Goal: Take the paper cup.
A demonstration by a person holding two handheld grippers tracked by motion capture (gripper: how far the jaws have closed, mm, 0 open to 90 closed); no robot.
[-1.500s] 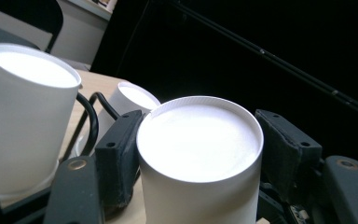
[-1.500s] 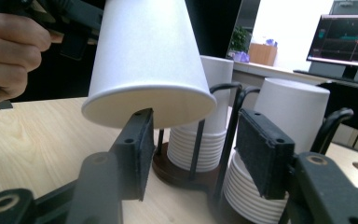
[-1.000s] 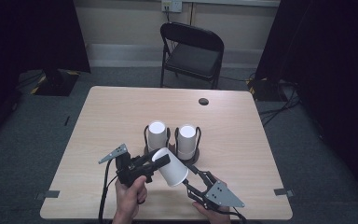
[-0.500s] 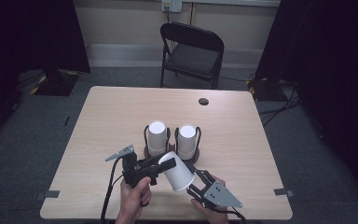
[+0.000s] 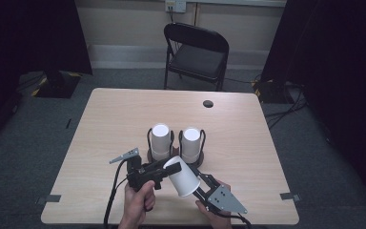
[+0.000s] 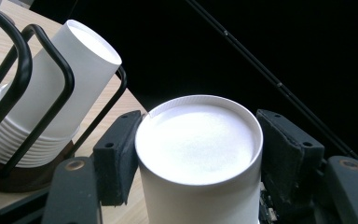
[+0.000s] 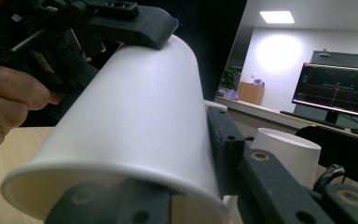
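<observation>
Shifted toward near edge of table [image 5: 100,119] since a second ago: paper cup [image 5: 183,177], lifted, tipped. Left gripper [image 5: 171,167] just easing open at cup base, pads barely touching; right gripper [image 5: 196,187] just closing onto rim end. Light, thin-walled, crushable; best gripped gently near rim

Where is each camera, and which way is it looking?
High view: above the table, looking forward and down; both hands and grippers show.
Left gripper view: rides the left gripper, facing the paper cup's closed bottom.
Right gripper view: rides the right gripper, alongside the cup.
All three share that cup.
</observation>
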